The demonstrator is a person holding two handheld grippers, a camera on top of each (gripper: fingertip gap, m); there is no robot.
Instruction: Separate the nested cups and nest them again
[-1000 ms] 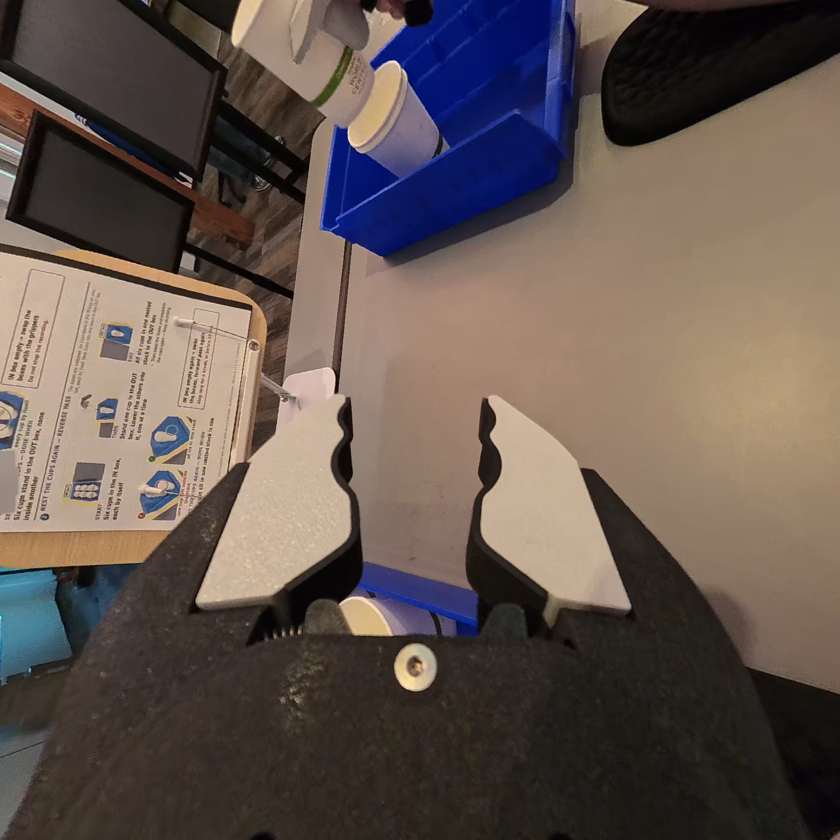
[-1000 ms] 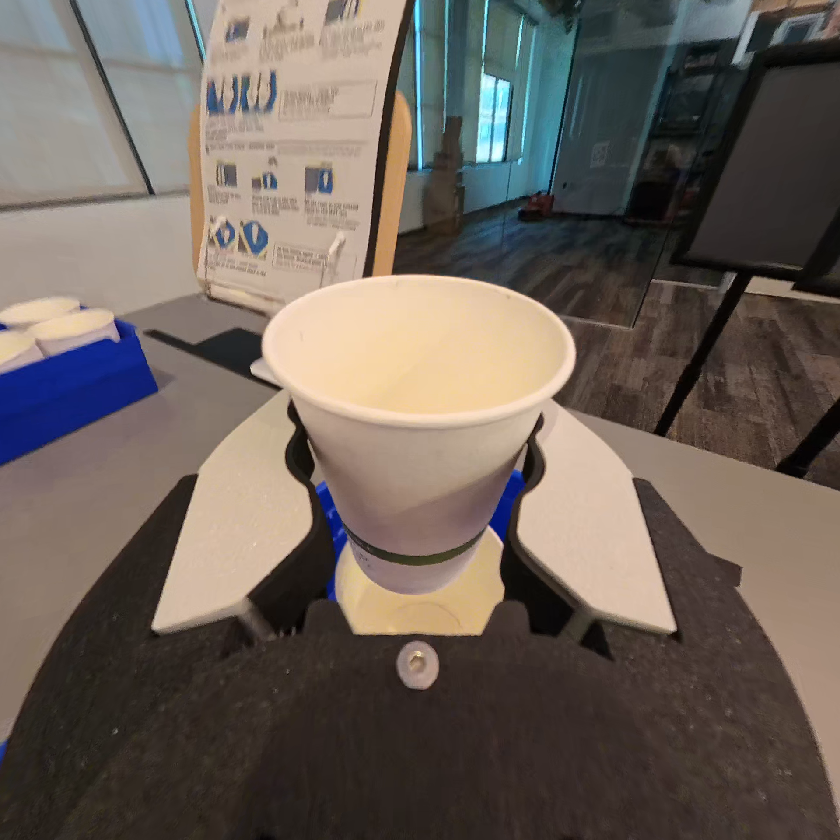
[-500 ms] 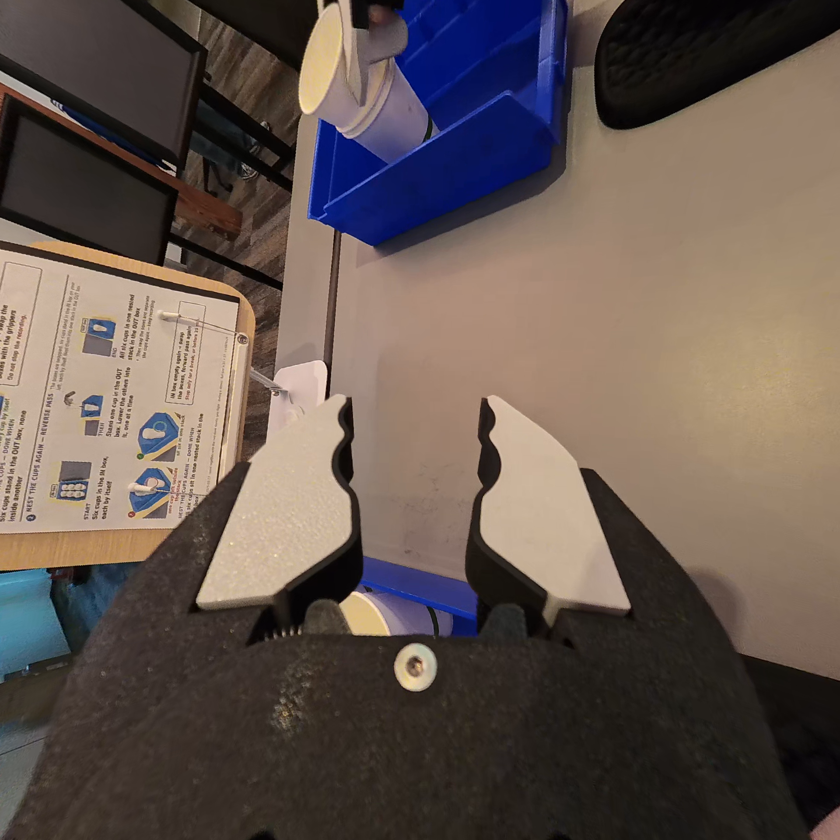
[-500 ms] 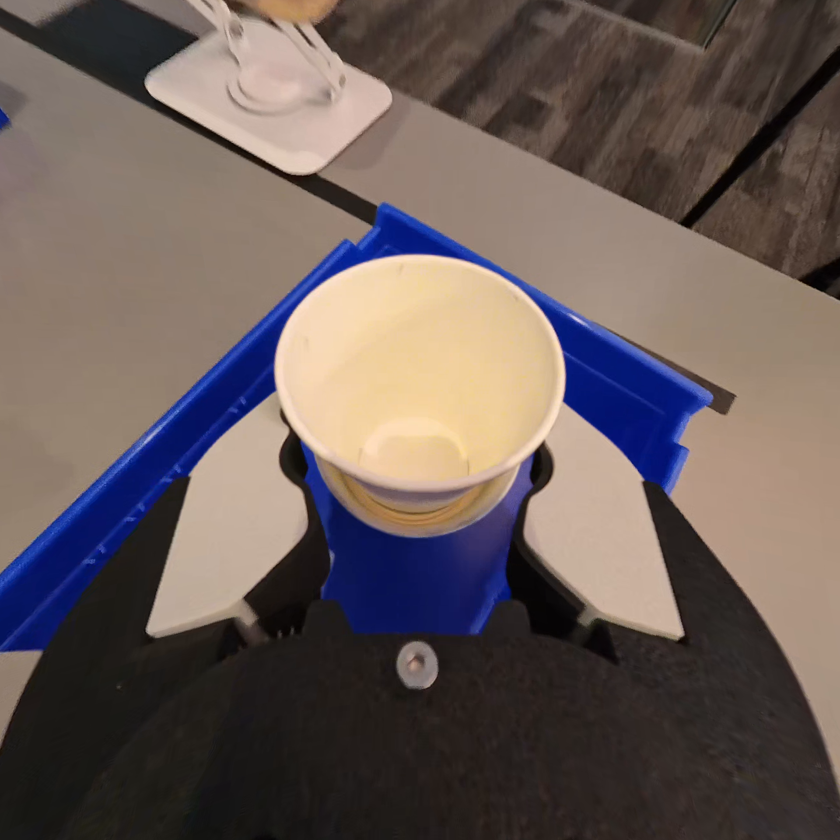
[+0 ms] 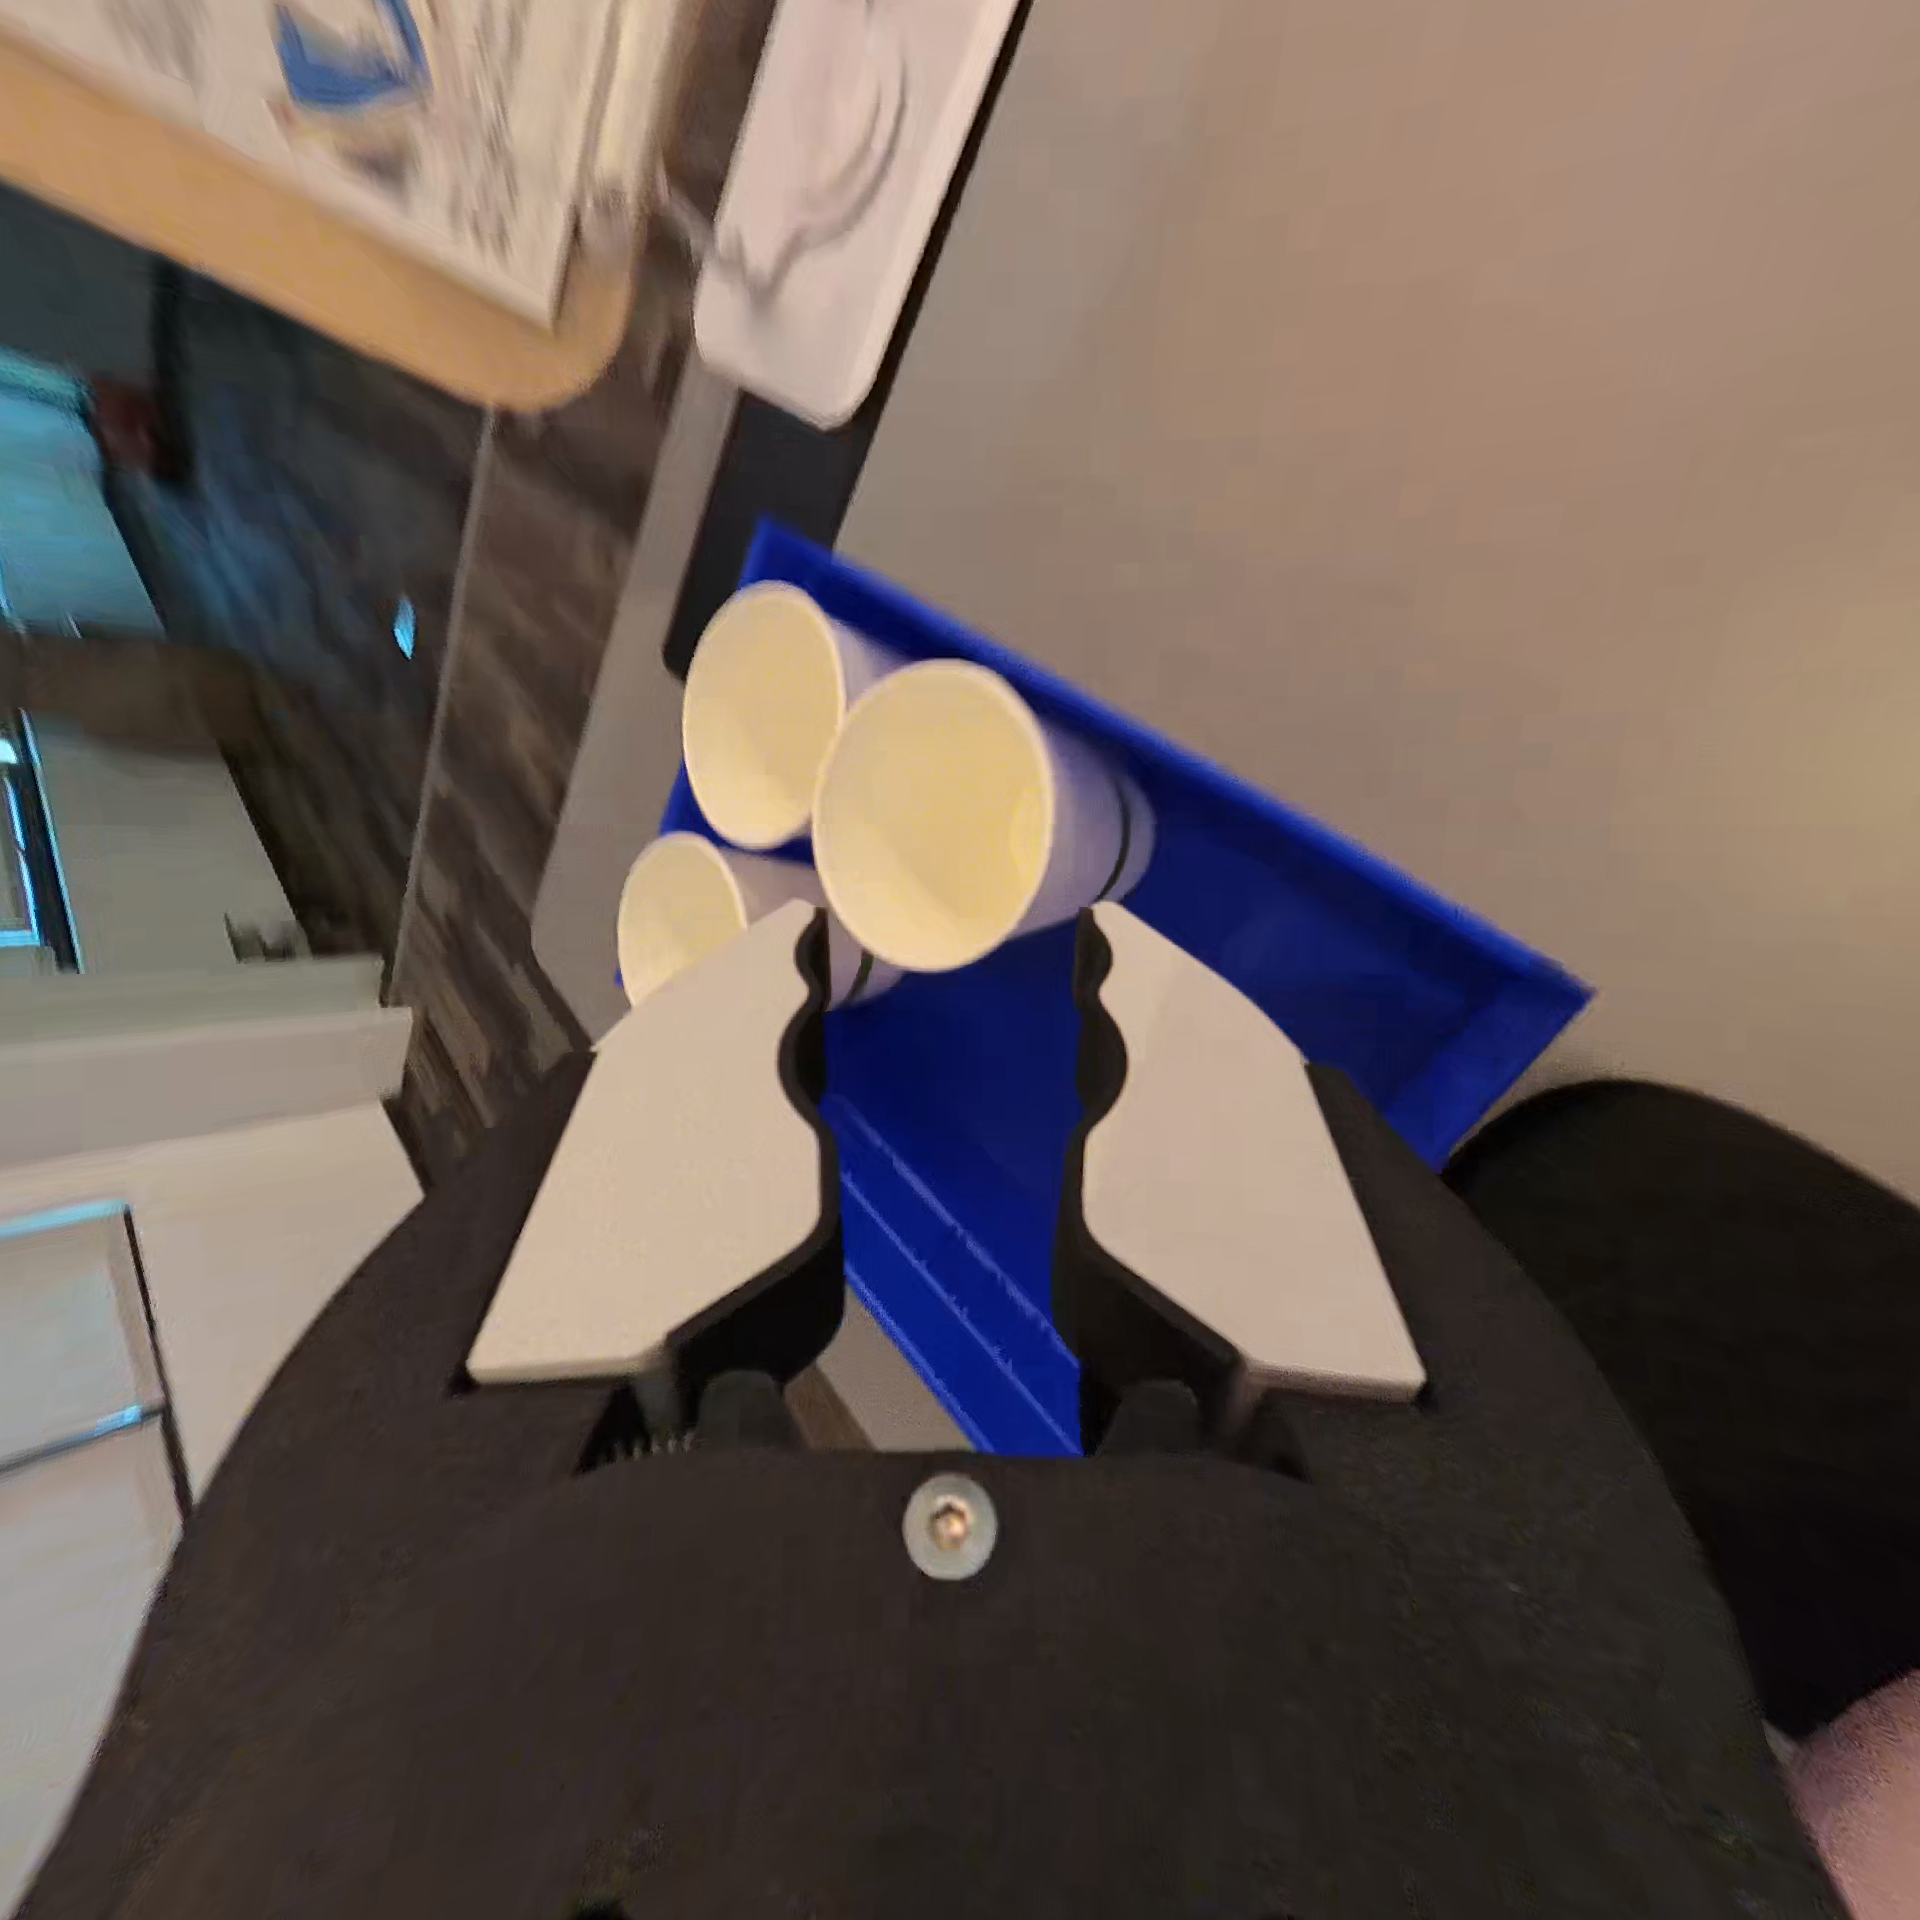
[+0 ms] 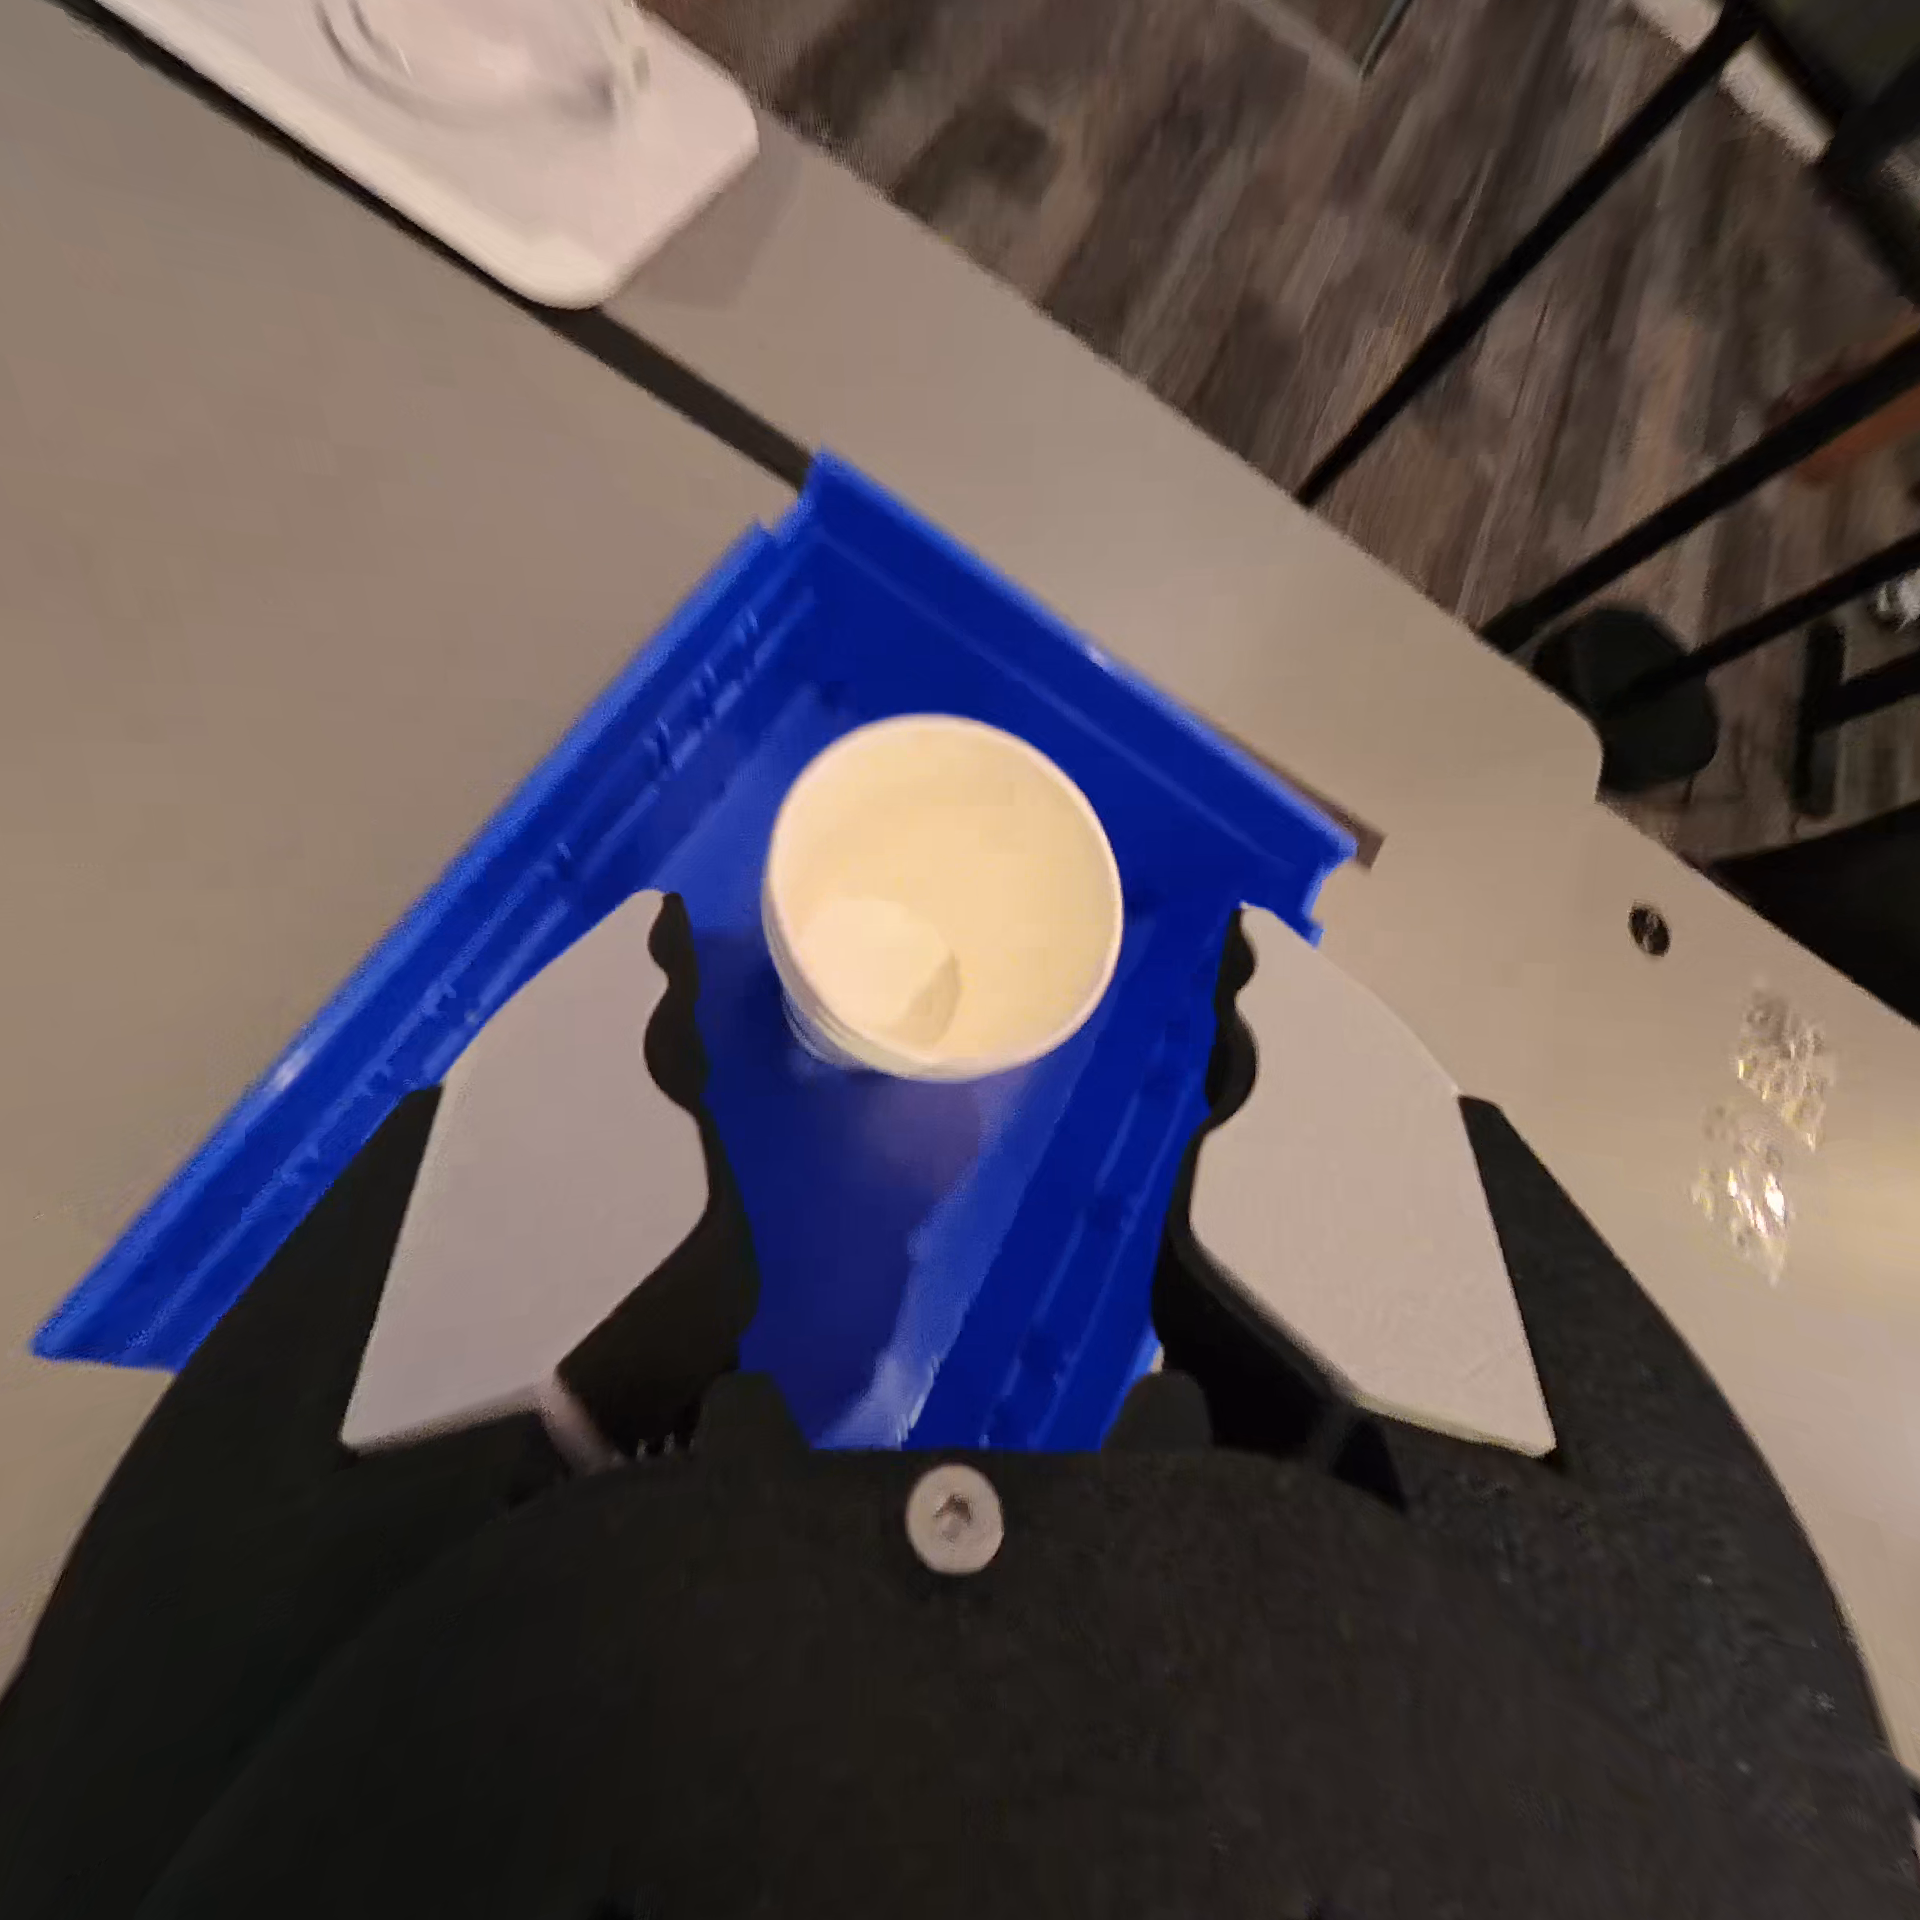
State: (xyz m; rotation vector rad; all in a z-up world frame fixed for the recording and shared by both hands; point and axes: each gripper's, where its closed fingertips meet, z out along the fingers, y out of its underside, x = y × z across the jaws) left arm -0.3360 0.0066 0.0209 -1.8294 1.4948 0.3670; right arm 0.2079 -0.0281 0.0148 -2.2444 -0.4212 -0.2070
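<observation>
A white paper cup stack (image 6: pixel 940 914) stood upright inside a blue bin (image 6: pixel 582 862) in the right wrist view, several rims showing one below another at its lower edge, so cups sat nested inside each other. The stack was near the bin's far corner, toward 12 o'clock from the right gripper (image 6: pixel 951 925). That gripper hung above the bin with its jaws spread wide on either side of the stack and not touching it; it held nothing.

In the left wrist view, three separate white cups stood in another blue bin (image 5: pixel 1351 914): a nearest cup (image 5: pixel 935 821) at 12 o'clock just beyond the fingertips, a second cup (image 5: pixel 764 717) behind it toward 11 o'clock, and a third cup (image 5: pixel 675 914) at 10 o'clock, partly hidden by the left finger. The left gripper (image 5: pixel 945 925) was open and empty, its tips just short of the nearest cup; whether they touched it was unclear through blur.

Both bins rested on a grey table (image 6: pixel 260 520). A white stand base (image 5: pixel 831 208) sat on the table toward 12 o'clock in the left view, with a blurred printed sheet on a wooden board (image 5: pixel 312 249) at 11 o'clock. A dark padded shape (image 5: pixel 1714 1403) lay at 3 o'clock.
</observation>
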